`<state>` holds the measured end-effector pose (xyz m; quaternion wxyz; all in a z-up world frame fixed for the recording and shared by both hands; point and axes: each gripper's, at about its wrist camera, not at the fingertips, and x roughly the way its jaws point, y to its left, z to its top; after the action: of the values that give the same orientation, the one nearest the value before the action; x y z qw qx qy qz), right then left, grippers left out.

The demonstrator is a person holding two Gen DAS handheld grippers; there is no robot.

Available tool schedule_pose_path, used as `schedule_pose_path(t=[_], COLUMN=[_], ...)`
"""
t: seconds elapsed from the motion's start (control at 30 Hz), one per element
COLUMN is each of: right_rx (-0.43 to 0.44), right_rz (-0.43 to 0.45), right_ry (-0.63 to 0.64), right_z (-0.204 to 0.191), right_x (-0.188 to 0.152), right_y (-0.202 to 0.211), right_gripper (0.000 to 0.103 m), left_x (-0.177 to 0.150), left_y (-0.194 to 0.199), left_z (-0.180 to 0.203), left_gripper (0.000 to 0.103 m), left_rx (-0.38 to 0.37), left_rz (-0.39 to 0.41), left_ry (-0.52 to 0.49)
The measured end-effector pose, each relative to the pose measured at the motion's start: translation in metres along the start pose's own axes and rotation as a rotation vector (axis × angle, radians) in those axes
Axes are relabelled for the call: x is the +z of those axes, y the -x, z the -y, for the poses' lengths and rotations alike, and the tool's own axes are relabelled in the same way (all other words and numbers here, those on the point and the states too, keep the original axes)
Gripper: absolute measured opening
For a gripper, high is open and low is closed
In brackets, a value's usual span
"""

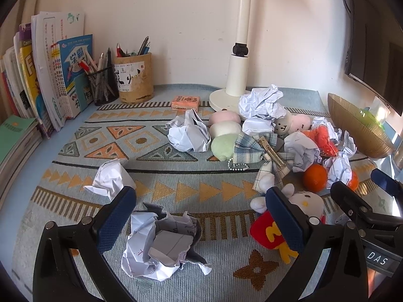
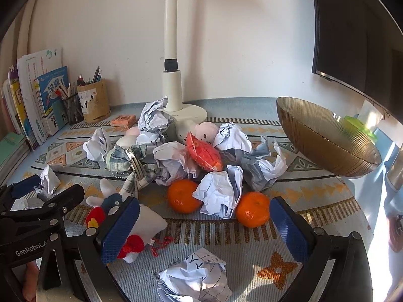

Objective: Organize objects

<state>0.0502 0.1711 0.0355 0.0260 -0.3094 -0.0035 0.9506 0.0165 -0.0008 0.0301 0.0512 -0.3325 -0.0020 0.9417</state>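
My left gripper (image 1: 201,212) is open, its blue pads either side of a crumpled paper ball (image 1: 161,244) on the patterned cloth. My right gripper (image 2: 204,222) is open and empty; another paper ball (image 2: 196,276) lies just below it. Two oranges (image 2: 181,196) (image 2: 253,209) sit in front of it with a paper ball (image 2: 219,193) between them. A white plush cat with a red bow (image 1: 297,209) lies by the left gripper's right finger; it also shows in the right wrist view (image 2: 141,224). A pile of paper balls (image 2: 173,161), plush toys and a plaid bow (image 1: 254,148) lies behind.
A gold bowl (image 2: 322,141) stands at the right. A white lamp base (image 1: 224,98) is at the back. Pen holders (image 1: 136,78), books (image 1: 47,75) and an orange box (image 1: 186,102) line the back left. A loose paper ball (image 1: 112,178) lies left.
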Motion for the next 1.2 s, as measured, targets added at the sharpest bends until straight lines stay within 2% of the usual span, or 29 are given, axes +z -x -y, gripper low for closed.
schedule_pose_path(t=[1.2], right_rx=[-0.004], right_rz=[-0.024], right_ry=[0.015], right_z=[-0.0031], right_x=[-0.0005], right_y=[-0.0047], right_gripper=[0.103], left_x=[-0.0019], left_y=[-0.0023], left_z=[-0.0032], left_gripper=[0.102], left_rx=[0.005], left_rz=[-0.015], left_ry=[-0.003])
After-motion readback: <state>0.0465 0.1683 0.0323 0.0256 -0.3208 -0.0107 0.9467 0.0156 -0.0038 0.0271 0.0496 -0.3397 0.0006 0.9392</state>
